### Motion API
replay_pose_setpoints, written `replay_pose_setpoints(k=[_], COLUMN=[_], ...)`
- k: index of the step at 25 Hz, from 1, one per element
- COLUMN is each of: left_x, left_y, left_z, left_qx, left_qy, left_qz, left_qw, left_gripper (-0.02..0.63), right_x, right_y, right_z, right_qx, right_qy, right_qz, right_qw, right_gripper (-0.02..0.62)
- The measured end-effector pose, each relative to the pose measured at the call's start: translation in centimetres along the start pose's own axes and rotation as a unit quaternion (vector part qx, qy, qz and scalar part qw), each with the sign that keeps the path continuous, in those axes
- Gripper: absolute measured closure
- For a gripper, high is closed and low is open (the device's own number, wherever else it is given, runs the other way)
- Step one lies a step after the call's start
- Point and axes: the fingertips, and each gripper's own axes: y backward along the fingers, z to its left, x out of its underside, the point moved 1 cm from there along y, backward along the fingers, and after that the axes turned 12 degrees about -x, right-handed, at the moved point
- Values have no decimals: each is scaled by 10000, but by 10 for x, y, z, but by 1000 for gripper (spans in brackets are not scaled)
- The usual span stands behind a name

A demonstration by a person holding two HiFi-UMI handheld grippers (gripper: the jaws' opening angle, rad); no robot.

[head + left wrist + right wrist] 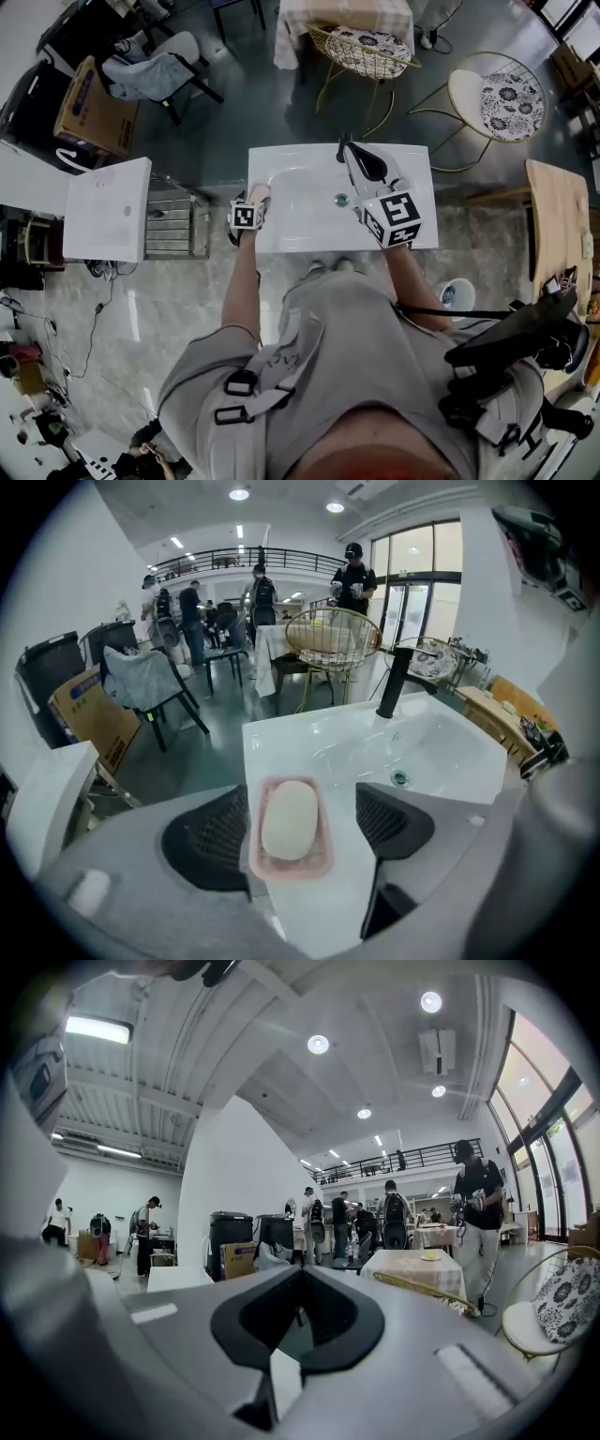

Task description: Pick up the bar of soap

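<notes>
Observer: Soap bar (290, 819) is lying flat in the pink soap dish (323, 855), which is sitting on the flat left rim of the white washbasin (281, 728), clear of the bowl. Left gripper (302, 803) is hanging over it, tilted downward. Its jaws are standing wide apart with the bar showing between the pads. Neither pad is touching it, and nothing is being held.

Operator: And the right gripper (300, 1309)?

Observer: It is pointing level above the basin. Its jaws are lying together and gripping nothing. By my reading it is taking no part in this step.

Operator: So what is making for a clean grasp?

Observer: I am judging three things.
- **Line-up:** the pads are flanking the bar's long sides, which looks right. They seem to be straddling the dish as well, though. They should be coming down inside the dish walls, or closing above the rim, so that only the soap is being caught.
- **Closing:** the bar is rounded and probably slick. Closing slowly at its widest part is looking safer than snapping shut.
- **Lift:** lifting straight up should be avoiding any drag on the dish.

Operator: Main risk?

Observer: Clamping dish and soap together, or nudging the dish off the narrow rim, I am guessing.
</notes>
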Motion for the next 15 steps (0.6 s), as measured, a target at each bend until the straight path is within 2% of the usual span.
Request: replay_pose_setpoints(k=[2,6,7,8,9,12,15], left_x=[3,9,10,10,8,5,16], left_y=[-11,-34,-37,-38,-39,-42,-49], left_z=[-1,-10,-10,-10,-9,-3,-1], left_qx=[-12,192,193,193,203,204,258], left_qy=[-377,-1179,-1257,-1279,-1264,-1200,-1187], left_qz=[140,429,472,487,481,519,845], left_qw=[9992,9919,9908,9904,9906,9912,9890], left_gripper=[279,280,293,354,385,388,387], right_x=[3,7,7,8,9,11,14], right_y=[-1,-2,-1,-1,0,-1,-3], right_z=[0,2,2,2,1,-3,-5], right_qx=[5,-7,-8,-2,13,85,117], right_qy=[2,13,22,28,28,-3,-10], right_qz=[64,142,157,170,184,226,259], right_qw=[10000,9999,9999,9999,9998,9997,9996], right_gripper=[594,594,594,594,594,594,594])
